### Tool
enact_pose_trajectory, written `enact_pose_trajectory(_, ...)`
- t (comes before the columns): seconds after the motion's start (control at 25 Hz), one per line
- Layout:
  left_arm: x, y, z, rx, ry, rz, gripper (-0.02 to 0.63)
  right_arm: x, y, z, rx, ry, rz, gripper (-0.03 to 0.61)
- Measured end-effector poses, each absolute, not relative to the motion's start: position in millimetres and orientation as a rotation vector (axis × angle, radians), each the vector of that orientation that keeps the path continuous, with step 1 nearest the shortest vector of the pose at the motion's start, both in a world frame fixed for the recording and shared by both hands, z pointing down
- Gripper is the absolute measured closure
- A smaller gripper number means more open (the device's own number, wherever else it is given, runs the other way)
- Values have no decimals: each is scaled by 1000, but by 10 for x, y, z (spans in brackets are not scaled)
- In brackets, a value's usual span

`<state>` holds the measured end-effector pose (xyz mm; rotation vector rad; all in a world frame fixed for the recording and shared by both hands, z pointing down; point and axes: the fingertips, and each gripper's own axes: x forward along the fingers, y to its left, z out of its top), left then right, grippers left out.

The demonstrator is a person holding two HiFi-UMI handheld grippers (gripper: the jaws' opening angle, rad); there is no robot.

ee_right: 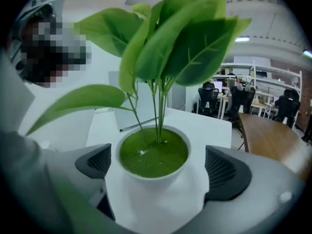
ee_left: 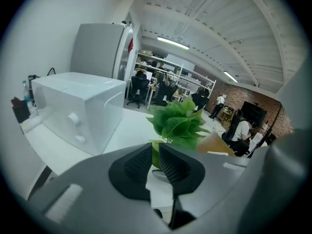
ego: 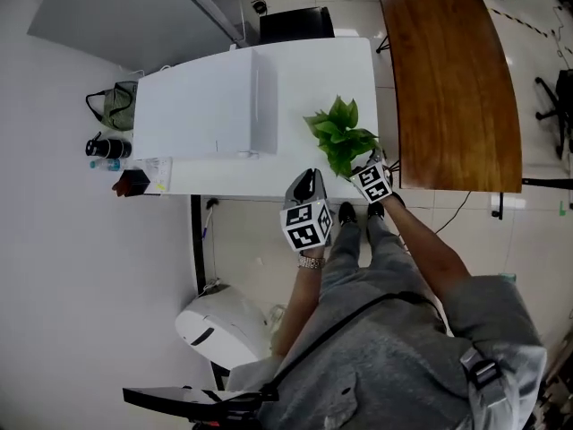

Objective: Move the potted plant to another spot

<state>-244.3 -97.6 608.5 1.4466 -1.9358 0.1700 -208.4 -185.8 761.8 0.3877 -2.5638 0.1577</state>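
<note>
The potted plant [ego: 338, 137], green leaves in a small white pot [ee_right: 153, 179], stands near the front right corner of the white table [ego: 331, 70]. My right gripper [ego: 363, 170] is open. In the right gripper view its jaws stand wide on either side of the pot, and the pads [ee_right: 222, 167] are just clear of its wall. My left gripper [ego: 307, 179] hangs over the table's front edge, left of the plant. It is shut with nothing between its pads [ee_left: 173, 165]. The plant [ee_left: 178, 123] shows just beyond it.
A white box [ego: 210, 106] takes up the table's middle. A bag [ego: 116, 106], a bottle [ego: 107, 146] and small items sit at the left end. A brown wooden table [ego: 457, 79] stands close on the right. A white bin [ego: 224, 325] is on the floor.
</note>
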Motion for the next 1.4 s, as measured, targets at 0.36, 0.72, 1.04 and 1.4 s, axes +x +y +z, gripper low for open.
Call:
enact_pose_trajectory(0.36, -2453, -787, 6204, 1357, -1977, 216, 555, -2433, -1823, 7747, 276, -2601, 142, 6)
enact_pose_trajectory(0.72, -2356, -1132, 6160, 1430, -1934, 224, 555, -2021, -2251, 7507, 494, -2621, 230, 18)
enact_pose_trajectory(1.04, -1685, -1809, 6195, 1632, -1801, 306, 555, -247, -3209, 7741, 945, -2431, 286, 18)
enact_pose_trajectory(1.4, -1092, -2135, 6280, 1738, -1675, 401, 557, 674, -3538, 7973, 1134, -2393, 399, 11)
